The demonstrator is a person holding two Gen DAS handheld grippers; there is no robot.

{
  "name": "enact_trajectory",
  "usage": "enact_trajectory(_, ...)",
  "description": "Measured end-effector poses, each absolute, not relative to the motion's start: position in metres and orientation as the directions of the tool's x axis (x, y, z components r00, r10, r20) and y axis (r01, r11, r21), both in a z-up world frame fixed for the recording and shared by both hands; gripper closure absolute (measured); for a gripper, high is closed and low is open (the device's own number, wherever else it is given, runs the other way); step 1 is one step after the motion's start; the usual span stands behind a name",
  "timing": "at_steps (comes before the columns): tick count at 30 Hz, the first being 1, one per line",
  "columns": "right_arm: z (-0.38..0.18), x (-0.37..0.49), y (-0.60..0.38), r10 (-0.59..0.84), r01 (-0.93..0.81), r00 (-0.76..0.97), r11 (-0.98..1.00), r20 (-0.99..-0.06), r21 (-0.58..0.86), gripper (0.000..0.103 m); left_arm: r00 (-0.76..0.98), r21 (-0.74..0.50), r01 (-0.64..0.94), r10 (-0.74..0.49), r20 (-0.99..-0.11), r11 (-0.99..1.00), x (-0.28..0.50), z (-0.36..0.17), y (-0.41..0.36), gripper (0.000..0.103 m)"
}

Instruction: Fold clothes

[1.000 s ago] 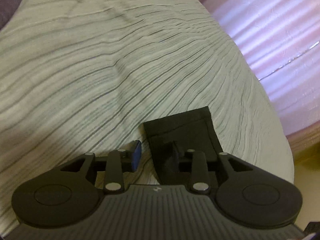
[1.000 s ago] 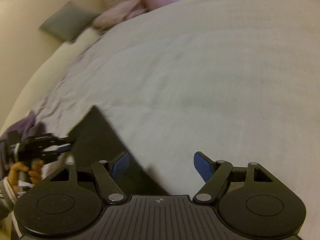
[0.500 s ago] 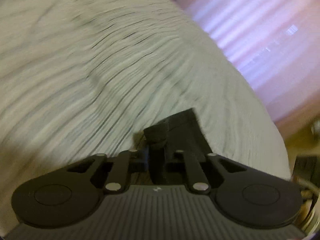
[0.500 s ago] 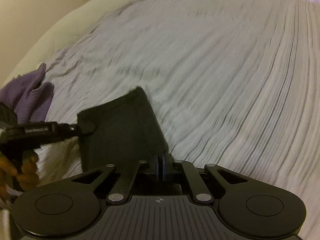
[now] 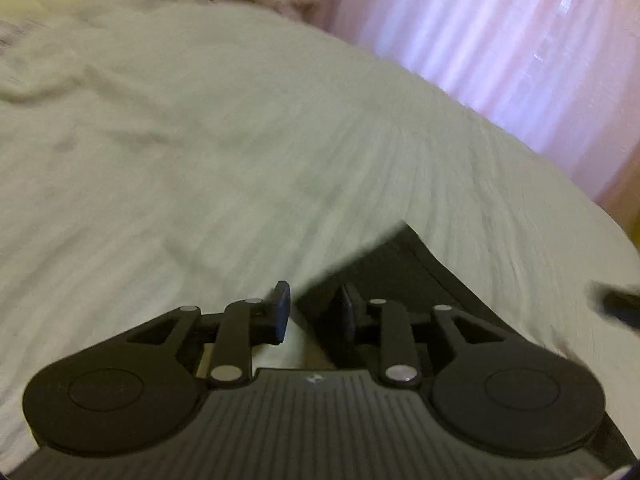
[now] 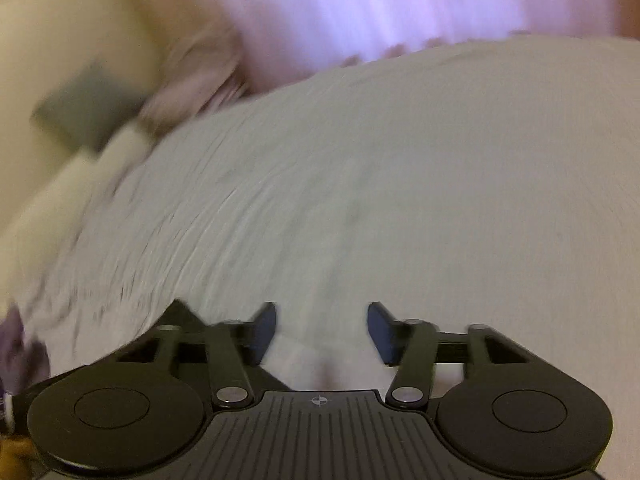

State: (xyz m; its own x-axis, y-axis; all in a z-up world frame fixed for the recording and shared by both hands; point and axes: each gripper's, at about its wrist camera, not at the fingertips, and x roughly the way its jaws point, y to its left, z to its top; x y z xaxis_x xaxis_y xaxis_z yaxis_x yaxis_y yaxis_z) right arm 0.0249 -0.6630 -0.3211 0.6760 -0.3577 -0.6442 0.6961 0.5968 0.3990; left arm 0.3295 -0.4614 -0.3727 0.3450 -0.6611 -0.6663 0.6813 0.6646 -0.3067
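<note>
A small black folded garment (image 5: 404, 268) lies on the striped pale bedsheet (image 5: 200, 160), just ahead and to the right of my left gripper (image 5: 314, 308). The left jaws stand apart and hold nothing; the right finger overlaps the cloth's near edge. My right gripper (image 6: 322, 328) is open and empty above the sheet (image 6: 380, 200). A corner of the black garment (image 6: 180, 312) shows behind its left finger. Both views are motion-blurred.
Pink curtains (image 5: 500, 40) hang beyond the bed's far edge. A grey pillow (image 6: 88, 108) and a pinkish bundle (image 6: 192, 80) lie at the head of the bed. Purple cloth (image 6: 16, 344) sits at the far left. A dark blurred object (image 5: 616, 304) shows at right.
Both grippers were shut on the black garment half a second ago; both have opened and let it go. Both cameras have tilted up and swung, blurring the view.
</note>
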Motion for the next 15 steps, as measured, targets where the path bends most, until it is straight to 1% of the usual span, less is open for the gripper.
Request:
enact_trajectory(2,-0.312,-0.036,-0.644,-0.419,0.761,0.604,0.555,-0.678,0.336,0.049,0.307,-0.346,0.686,-0.686,-0.659,0.64,0.316,-0.366,-0.456,0.087)
enact_trajectory(3,-0.308,-0.065,-0.633,-0.448,0.792,0.564,0.532,-0.694,0.3,0.049,0.288,-0.366,0.688,-0.698,-0.655,0.627,0.309,-0.362,-0.453,0.092)
enact_trajectory(4,-0.307,-0.091,-0.618,-0.474,0.824,0.503,0.515,-0.723,0.236,0.049,0.269,-0.385,0.689,-0.71,-0.651,0.614,0.303,-0.359,-0.451,0.093)
enact_trajectory(6,-0.307,-0.142,-0.587,-0.52,0.873,0.379,0.475,-0.766,0.109,0.049,0.139,-0.405,0.76,-0.736,-0.663,0.508,0.265,-0.358,-0.461,0.093)
enact_trajectory(9,-0.321,-0.197,-0.564,-0.504,0.916,0.264,0.397,-0.822,0.05,0.049,-0.035,-0.419,0.851,-0.763,-0.645,0.315,0.206,-0.359,-0.478,0.093)
enact_trajectory(11,-0.334,-0.236,-0.554,-0.479,0.942,0.182,0.335,-0.859,0.013,0.049,-0.14,-0.411,0.888,-0.728,-0.671,0.208,0.169,-0.368,-0.495,0.091)
enact_trajectory(14,-0.352,-0.294,-0.539,-0.433,0.969,0.065,0.243,-0.899,-0.047,0.049,-0.113,-0.387,0.881,-0.672,-0.732,0.273,0.142,-0.376,-0.507,0.095)
enact_trajectory(15,-0.346,-0.313,-0.536,-0.442,0.976,0.07,0.214,-0.894,-0.029,0.049,-0.116,-0.395,0.877,-0.677,-0.727,0.274,0.137,-0.371,-0.505,0.095)
